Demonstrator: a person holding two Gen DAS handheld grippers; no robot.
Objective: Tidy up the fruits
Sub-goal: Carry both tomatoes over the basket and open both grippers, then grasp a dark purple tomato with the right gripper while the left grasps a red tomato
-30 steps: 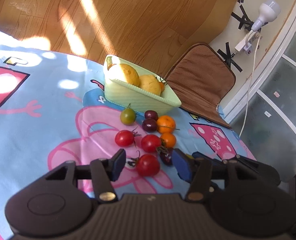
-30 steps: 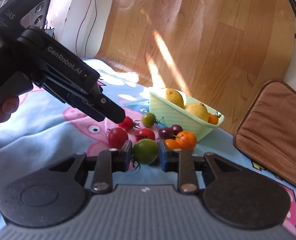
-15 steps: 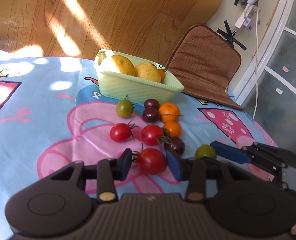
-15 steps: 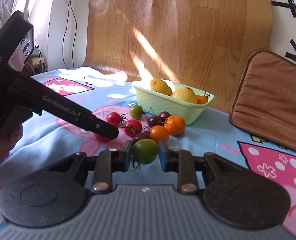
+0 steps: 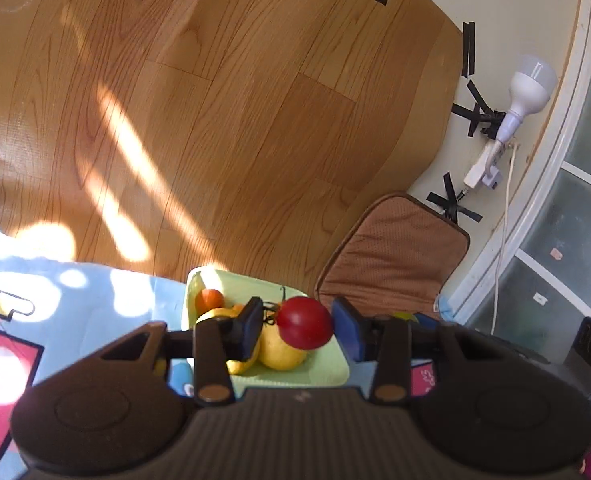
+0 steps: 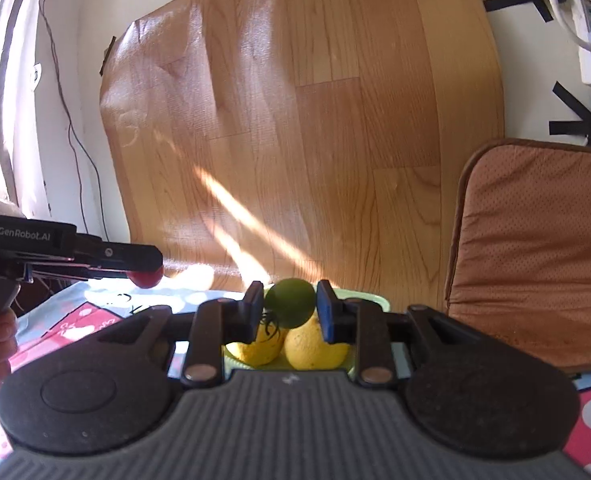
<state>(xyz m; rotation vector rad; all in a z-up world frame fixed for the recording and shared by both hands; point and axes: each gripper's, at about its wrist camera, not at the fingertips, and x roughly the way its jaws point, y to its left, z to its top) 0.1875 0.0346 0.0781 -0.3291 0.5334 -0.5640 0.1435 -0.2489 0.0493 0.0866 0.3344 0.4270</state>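
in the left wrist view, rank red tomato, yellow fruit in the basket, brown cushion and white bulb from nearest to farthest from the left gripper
1. Red tomato: between the left gripper's fingers.
2. Yellow fruit: just below, in the green basket.
3. Brown cushion: beyond, to the right.
4. White bulb: far upper right, on the wall.

Red tomato (image 5: 304, 322), green tomato (image 6: 290, 308) aloft.

Surface: blue cartoon-print cloth (image 5: 95, 300), sun patches at 9 o'clock | On it: pale green basket (image 5: 231, 284) at 6 o'clock, holding yellow fruits (image 6: 315, 346) and one orange fruit (image 5: 209, 300) | Brown cushion (image 5: 395, 256) at 3 o'clock, past cloth edge; what carries it unclear.
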